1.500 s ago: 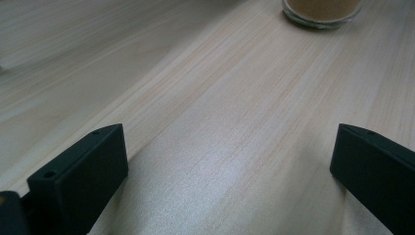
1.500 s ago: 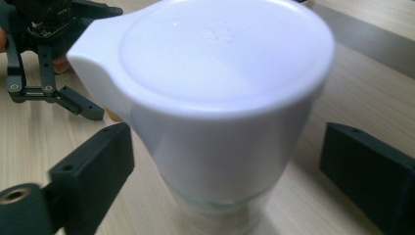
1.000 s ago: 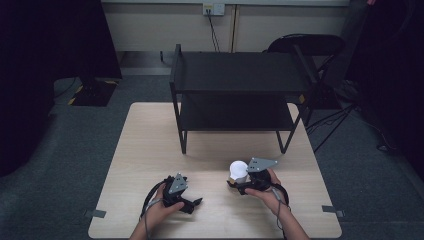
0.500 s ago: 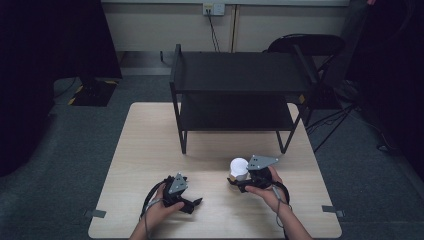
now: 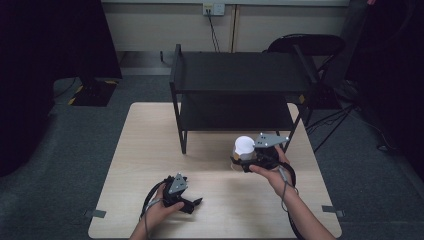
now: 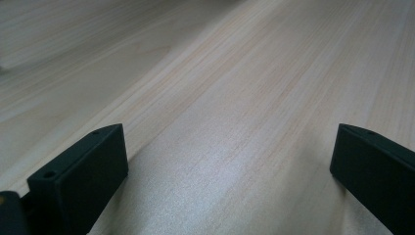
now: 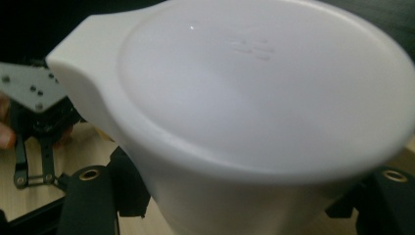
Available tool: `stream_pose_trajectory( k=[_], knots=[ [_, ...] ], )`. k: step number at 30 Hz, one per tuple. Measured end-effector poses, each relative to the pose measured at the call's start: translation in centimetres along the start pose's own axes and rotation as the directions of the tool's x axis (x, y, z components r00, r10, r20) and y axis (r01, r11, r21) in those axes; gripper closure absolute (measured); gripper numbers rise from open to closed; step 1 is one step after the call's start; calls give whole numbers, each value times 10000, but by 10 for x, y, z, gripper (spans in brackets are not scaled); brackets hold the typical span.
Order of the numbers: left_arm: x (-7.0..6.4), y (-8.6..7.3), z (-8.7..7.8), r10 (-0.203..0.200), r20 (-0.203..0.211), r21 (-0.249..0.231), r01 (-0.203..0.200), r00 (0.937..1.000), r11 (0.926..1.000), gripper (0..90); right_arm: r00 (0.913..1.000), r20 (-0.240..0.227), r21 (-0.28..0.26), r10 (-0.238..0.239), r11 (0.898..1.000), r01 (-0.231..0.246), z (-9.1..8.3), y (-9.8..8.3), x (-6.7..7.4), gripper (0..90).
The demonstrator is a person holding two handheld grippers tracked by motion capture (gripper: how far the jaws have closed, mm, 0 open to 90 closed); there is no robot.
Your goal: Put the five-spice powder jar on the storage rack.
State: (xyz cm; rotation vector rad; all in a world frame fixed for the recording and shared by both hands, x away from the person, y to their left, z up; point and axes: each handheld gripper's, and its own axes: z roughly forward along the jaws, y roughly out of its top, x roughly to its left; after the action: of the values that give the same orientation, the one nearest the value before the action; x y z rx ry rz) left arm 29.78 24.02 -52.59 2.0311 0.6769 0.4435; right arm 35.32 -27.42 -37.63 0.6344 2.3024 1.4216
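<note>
1. Left gripper (image 5: pixel 192 202), lower centre-left of the high view: rests low on the light wooden surface (image 5: pixel 150 150), held in the person's left hand (image 5: pixel 160 210). Jaws stand wide apart with nothing between them; in the left gripper view bare wood grain runs between them. Idle.
2. Right gripper (image 5: pixel 239 162), lower centre-right of the high view, held in the right hand (image 5: pixel 272 175): jaws clamped on the white cup (image 5: pixel 244 146), one on each side of its lower wall in the right gripper view.
3. White cup (image 7: pixel 264 112): a plastic cup with a lid that has a tab at the upper left of the right gripper view. It sits held just in front of the rack, near its right front leg; whether it is off the surface cannot be told.
4. Step in hand, judged: carrying the cup toward the rack. Next move likely calls for a lift and a forward reach onto a shelf, keeping the cup upright.
5. Black two-tier rack (image 5: pixel 240 75), upper centre: both shelves look bare. The front edge of the top shelf and the right front leg (image 5: pixel 294 131) stand in the way of a straight path.
6. Black chair (image 5: pixel 305 45), upper right, beyond the surface: no obstruction.
</note>
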Motion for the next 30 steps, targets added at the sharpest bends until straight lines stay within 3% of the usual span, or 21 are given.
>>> stream_pose_trajectory(
  k=[12, 21, 24, 30],
  knots=[
    [0, 0, 0, -6, 4, 3, 6, 10000, 10000, 0, 9946, 948, -270, 423, 9988, -399, -7, 52, -13, 307],
    [0, 0, 0, -5, 0, -4, 5, 10000, 10000, 0, 9796, 1746, -454, 995, 9946, -930, 0, 70, -26, 307],
    [0, 0, 0, -4, -3, -3, 4, 10000, 10000, 0, 9727, 2106, -336, 975, 9952, -924, 7, 79, -28, 307],
    [0, 0, 0, 4, -1, -3, -4, 10000, 10000, 0, 9680, 2311, -194, 981, 9952, -962, 17, 86, -30, 307]
  ],
)
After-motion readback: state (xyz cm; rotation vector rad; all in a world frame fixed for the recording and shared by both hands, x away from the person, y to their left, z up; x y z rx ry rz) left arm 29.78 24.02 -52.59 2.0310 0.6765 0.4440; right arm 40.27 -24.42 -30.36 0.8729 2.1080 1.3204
